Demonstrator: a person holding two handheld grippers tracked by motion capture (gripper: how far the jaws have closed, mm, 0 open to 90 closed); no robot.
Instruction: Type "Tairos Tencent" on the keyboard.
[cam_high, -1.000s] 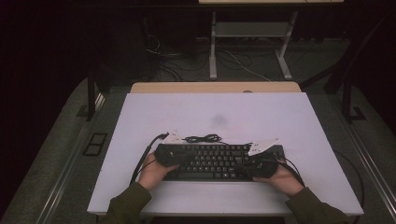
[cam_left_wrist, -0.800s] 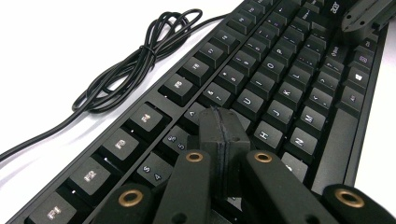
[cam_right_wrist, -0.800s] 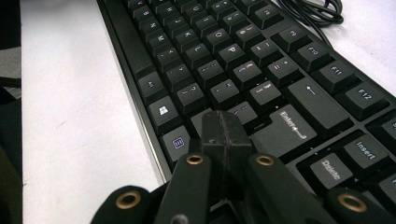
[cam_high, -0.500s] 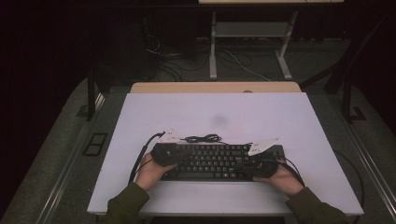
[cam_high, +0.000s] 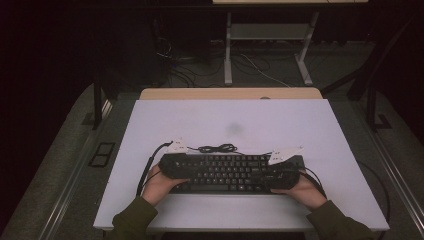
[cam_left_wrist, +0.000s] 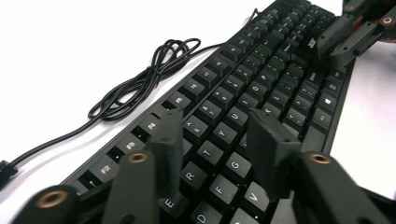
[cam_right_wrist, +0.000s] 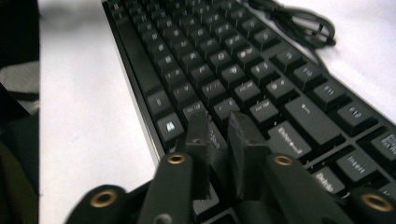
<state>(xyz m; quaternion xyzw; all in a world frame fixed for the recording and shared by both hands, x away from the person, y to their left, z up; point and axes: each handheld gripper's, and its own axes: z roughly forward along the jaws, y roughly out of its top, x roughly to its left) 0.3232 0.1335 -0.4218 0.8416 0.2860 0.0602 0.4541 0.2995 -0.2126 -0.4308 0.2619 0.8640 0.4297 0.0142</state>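
A black keyboard (cam_high: 225, 172) lies flat near the front of the white table (cam_high: 250, 120), its coiled cable (cam_high: 217, 148) just behind it. My left gripper (cam_high: 172, 165) is at the keyboard's left end. In the left gripper view its jaws (cam_left_wrist: 217, 126) stand apart above the keys (cam_left_wrist: 233, 116); they have just been opening, and no key is pinched. My right gripper (cam_high: 282, 172) is at the right end. Its jaws (cam_right_wrist: 218, 123) have just been opening too and show a narrow gap over the keys (cam_right_wrist: 224, 60). The right gripper (cam_left_wrist: 355, 32) is also seen far off.
The cable bundle (cam_left_wrist: 140, 84) lies loose on the table behind the keyboard (cam_right_wrist: 299, 23). A wooden desk edge (cam_high: 230, 93) adjoins the table's far side. Beyond it are metal table legs (cam_high: 228, 50) and floor cables (cam_high: 185, 65) in the dark.
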